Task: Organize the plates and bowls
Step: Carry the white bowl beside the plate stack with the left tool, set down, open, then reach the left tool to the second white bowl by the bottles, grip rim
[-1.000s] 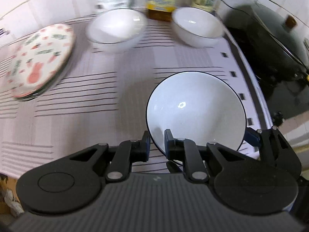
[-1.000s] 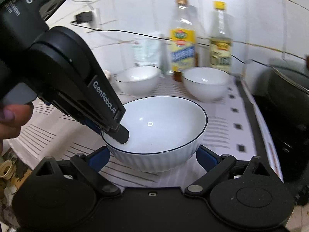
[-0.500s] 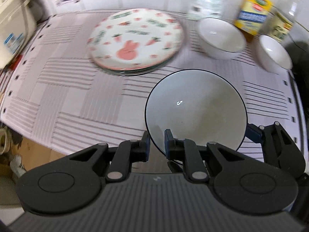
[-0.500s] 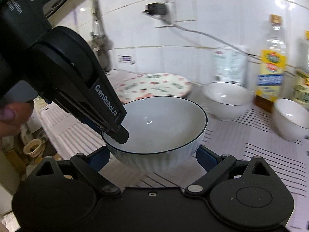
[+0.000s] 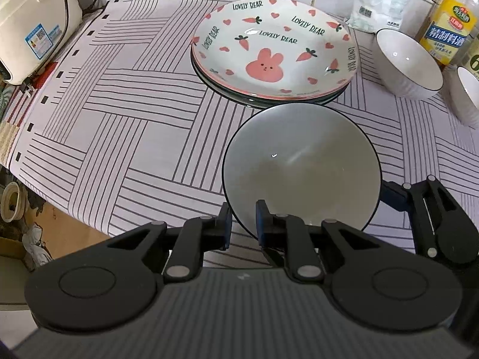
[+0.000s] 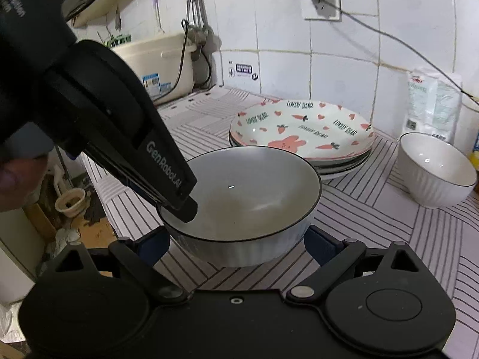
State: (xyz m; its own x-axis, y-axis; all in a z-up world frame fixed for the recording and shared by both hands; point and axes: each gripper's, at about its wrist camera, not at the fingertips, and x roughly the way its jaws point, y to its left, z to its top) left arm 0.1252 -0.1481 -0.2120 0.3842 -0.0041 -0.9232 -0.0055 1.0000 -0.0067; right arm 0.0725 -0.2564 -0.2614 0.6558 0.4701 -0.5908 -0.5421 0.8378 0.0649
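My left gripper point(image 5: 243, 224) is clamped on the near rim of a white bowl point(image 5: 302, 167) with a thin dark rim line: 1 pad sits inside the rim, 1 outside. My right gripper point(image 6: 236, 243) spans the same bowl from the opposite side, its 2 blue pads point(image 6: 321, 246) flanking the ribbed outer wall; I cannot tell whether they press on it. The bowl is over the striped tablecloth point(image 5: 119, 137), just in front of a stack of plates point(image 5: 274, 51) topped by a rabbit-and-carrot plate. 2 more white bowls point(image 5: 408, 65) stand to the right of the stack, near a bottle point(image 5: 447, 27). A cream appliance point(image 5: 33, 21) occupies the far left corner.
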